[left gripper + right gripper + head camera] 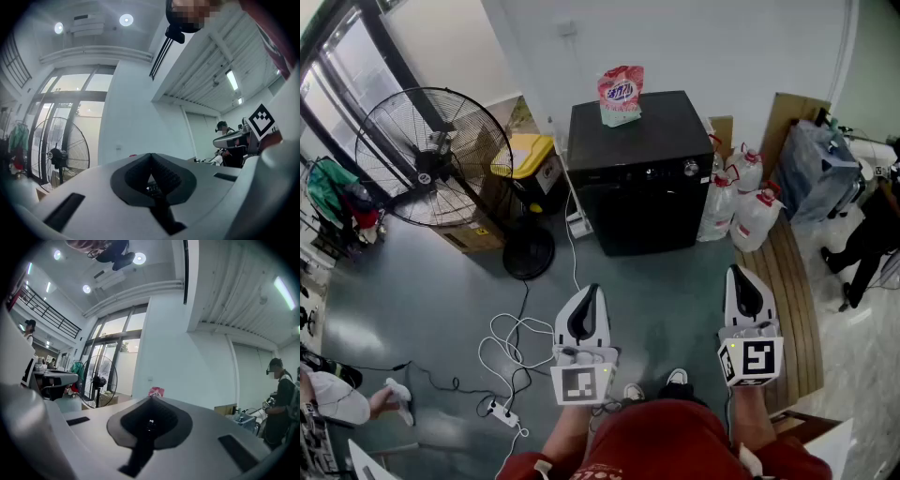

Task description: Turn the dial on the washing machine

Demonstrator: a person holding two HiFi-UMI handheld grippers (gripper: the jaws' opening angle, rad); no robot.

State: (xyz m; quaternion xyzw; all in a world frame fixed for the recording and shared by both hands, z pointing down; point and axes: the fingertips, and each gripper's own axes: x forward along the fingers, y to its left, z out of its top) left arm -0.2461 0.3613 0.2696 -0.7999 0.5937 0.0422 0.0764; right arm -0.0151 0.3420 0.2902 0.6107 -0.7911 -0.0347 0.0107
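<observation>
Sitting at the right end of the control strip on the front of the black washing machine [642,202]: the silver dial [691,168], untouched, well apart from both tools.

Machine: stands on the floor against the white wall [712,42], front facing the wearer. A pink-and-white detergent bag [621,94] stands upright on its lid, near the back edge.

Right of machine: white plastic jugs [741,202] with red caps, clustered just beside its side; a wooden slat platform [787,281] runs along the floor past them; a person in dark clothes [867,239] stands at the far right.

Left of machine: yellow-lidded bin [530,159], then a black pedestal fan [422,155] with a cardboard box [473,234] behind its pole; dark-framed glazing [337,56] beyond.

Surface: smooth grey-green floor [422,300], glossy. A white cable [511,337] loops over it to a power strip [502,411] near the wearer's feet.

Left tool [592,292]: held low in front of the wearer, pointing towards the machine, jaws clenched together on nothing.

Right tool [739,276]: held level beside it, likewise aimed forward, jaws clenched, nothing between them.
</observation>
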